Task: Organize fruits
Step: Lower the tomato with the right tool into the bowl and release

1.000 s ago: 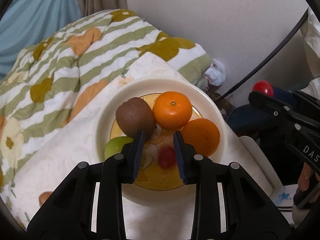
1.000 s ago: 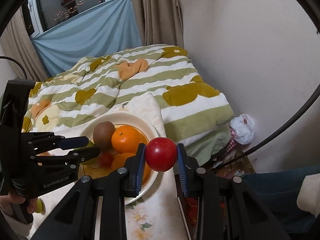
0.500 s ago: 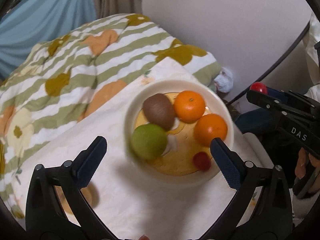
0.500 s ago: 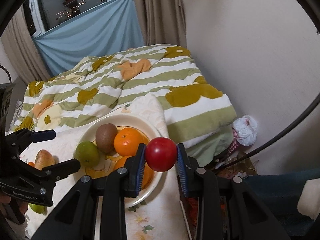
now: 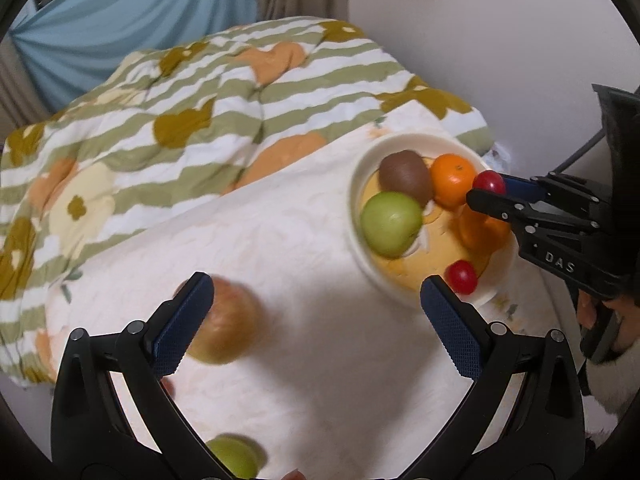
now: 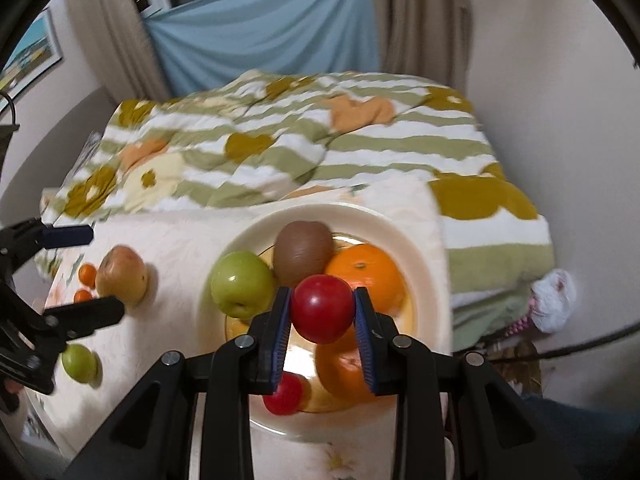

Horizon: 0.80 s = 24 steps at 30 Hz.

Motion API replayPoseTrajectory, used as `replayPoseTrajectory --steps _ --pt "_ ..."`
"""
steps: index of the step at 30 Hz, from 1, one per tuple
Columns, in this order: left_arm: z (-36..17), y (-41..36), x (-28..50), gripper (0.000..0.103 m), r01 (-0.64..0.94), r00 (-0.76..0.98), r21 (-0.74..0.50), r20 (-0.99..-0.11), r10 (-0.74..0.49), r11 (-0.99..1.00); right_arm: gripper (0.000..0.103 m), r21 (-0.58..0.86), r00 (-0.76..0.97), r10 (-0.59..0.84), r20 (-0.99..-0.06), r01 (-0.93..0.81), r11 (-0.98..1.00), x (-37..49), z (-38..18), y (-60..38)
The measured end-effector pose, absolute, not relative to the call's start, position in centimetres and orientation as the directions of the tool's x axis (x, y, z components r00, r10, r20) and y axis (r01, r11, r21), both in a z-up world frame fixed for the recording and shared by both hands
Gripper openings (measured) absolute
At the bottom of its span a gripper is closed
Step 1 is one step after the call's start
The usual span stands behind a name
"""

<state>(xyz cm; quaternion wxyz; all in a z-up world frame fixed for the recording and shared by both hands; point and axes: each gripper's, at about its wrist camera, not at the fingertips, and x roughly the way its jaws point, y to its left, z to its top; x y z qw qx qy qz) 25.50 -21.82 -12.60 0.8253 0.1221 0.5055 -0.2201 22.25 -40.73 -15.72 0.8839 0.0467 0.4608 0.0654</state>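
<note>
The right tool point(image 6: 322, 314) holds a red fruit point(image 6: 322, 307) firmly between its two pads, just above the cream bowl point(image 6: 420, 264). In the bowl there are already a green apple point(image 6: 242, 282), a kiwi point(image 6: 303, 252), two oranges, the clearer one point(image 6: 366, 274) at the back, and a small red fruit point(image 6: 283, 395). The step in hand seems to be the placing of this red fruit into the bowl. The next move probably calls for lowering it into a free gap and then letting the pads go apart, gently, so that the round fruits do not roll.

The left tool point(image 5: 318, 312) stands wide with nothing between its pads, over the tabletop point(image 5: 320, 360). A yellow-red apple point(image 5: 224, 328) lies just beside its left pad, and a small green fruit point(image 5: 234, 458) lies nearer the camera. These probably come after.
</note>
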Motion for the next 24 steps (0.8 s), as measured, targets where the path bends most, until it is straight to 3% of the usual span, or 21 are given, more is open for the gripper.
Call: replayPoseTrajectory --steps 10,12,14,15,17,19,24 --pt "-13.1 -19.2 24.0 0.103 0.460 0.411 -0.009 -0.884 -0.222 0.888 0.029 0.045 0.568 0.155 -0.808 -0.204 0.978 22.6 -17.5 -38.8" --pt "-13.0 -19.0 23.7 0.103 0.454 0.416 -0.006 -0.883 -0.218 0.891 0.041 0.025 0.580 0.146 -0.802 -0.211 0.977 22.4 -17.5 -38.6" --pt "-13.0 -18.9 23.4 0.103 0.444 0.424 0.001 -0.881 -0.209 0.896 0.070 0.030 0.593 0.157 -0.790 -0.219 0.975 22.2 -17.3 -38.7" --pt "-13.0 -18.8 23.2 0.103 0.433 0.429 0.009 -0.881 -0.197 0.901 0.074 0.023 0.605 0.155 -0.781 -0.221 0.975 22.0 -17.1 -38.7" --pt "-12.9 -18.7 22.8 0.103 0.416 0.434 0.015 -0.882 -0.184 0.909 0.092 0.003 0.617 0.145 -0.774 -0.225 0.974 21.6 -16.9 -38.7" --pt "-12.8 -18.6 22.4 0.103 0.403 0.437 0.013 -0.881 -0.180 0.915 0.101 -0.010 0.629 0.137 -0.766 -0.224 0.975 21.2 -16.6 -38.8" --pt "-11.3 -18.5 21.3 0.103 0.380 0.462 0.017 -0.870 -0.174 0.925 0.102 -0.006 0.644 0.134 -0.753 -0.210 0.978 19.9 -14.9 -39.4"
